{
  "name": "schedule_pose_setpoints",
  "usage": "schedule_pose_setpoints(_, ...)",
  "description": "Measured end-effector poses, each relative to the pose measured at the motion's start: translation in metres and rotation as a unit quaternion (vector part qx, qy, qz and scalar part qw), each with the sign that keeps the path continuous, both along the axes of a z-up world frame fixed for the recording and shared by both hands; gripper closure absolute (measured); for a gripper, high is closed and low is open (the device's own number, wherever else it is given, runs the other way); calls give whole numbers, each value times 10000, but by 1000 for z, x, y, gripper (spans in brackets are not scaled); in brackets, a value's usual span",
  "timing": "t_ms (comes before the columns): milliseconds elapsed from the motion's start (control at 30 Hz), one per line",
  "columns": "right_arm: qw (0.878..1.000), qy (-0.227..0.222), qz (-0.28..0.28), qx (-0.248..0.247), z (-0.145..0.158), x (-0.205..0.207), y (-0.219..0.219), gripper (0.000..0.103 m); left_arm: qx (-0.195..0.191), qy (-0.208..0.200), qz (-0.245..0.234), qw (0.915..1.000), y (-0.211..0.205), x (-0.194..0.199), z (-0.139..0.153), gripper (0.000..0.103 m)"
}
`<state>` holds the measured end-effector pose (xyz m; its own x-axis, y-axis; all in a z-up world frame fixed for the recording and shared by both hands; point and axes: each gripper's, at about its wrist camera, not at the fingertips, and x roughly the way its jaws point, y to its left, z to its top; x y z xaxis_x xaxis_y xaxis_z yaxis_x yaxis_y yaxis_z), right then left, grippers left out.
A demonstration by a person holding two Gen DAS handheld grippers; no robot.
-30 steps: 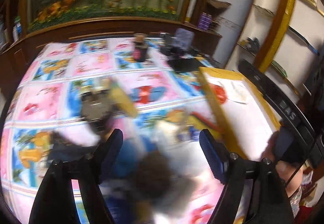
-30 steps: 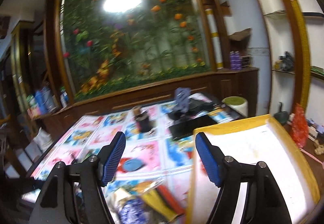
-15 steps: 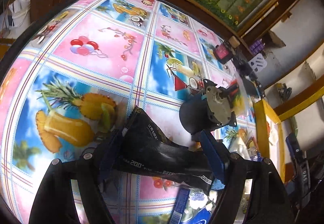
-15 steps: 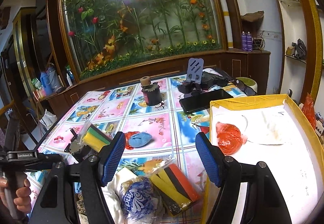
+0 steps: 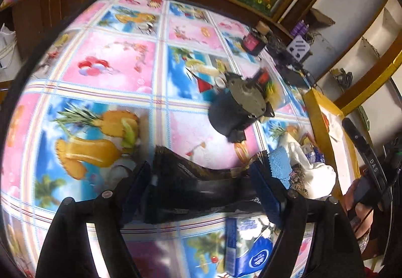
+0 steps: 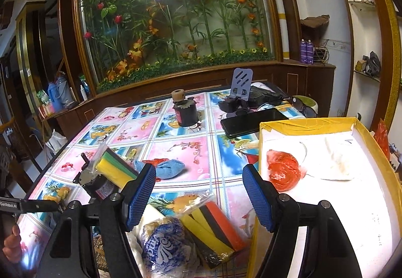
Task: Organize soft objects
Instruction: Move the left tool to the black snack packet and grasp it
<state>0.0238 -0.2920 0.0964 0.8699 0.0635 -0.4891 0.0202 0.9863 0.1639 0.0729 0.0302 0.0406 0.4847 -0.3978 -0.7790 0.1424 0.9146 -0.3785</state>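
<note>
While the big yellow-edged box (image 6: 351, 127) at the right of the table (image 6: 176, 152) holds only a red bundle (image 6: 284, 172) and a white cloth (image 6: 336, 165), most soft things lie outside it, so I judge the task is at an early stage. A pile with a blue-white bag (image 6: 163, 250) and packed sponges (image 6: 213, 227) waits at the near edge, and a blue cloth (image 6: 170, 168) lies farther. The left claw (image 5: 201, 185) is wide apart around a black rubber strip (image 5: 201, 182); whether the pads press it, I cannot tell. The right claw (image 6: 198, 200) is wide open and carries nothing.
</note>
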Motion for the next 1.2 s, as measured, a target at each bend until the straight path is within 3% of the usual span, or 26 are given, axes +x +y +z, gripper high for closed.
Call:
schedule_pose_setpoints(100,10000,-55,22,-33,1,-1,1,28,-266,33,233,9994,13,2,-4,20)
schedule_pose_setpoints(167,10000,-36,52,-45,0,-1,3,28,-192,-53,257,9995,12,3,-3,20)
schedule_pose_setpoints(400,9999,61,115,74,-3,2,2,28,361,-477,-555,9967,-32,9,3,20)
schedule_pose_setpoints(467,9999,64,110,78,-3,2,1,28,466,-325,-833,9949,-42,13,-5,20)
schedule_pose_setpoints(600,9999,63,69,69,-4,1,-1,28,516,-165,-846,9949,-40,11,-12,20)
schedule_pose_setpoints(767,9998,84,113,167,-4,2,-4,28,282,-40,-774,9966,-14,-15,-14,15)
schedule_pose_setpoints(1067,9988,-70,336,354,1,-5,-3,27,498,-173,-808,9953,14,-74,-9,14)
schedule_pose_setpoints(1200,9906,-423,1070,741,11,-19,4,27,437,-302,-857,9949,26,-91,-3,14)
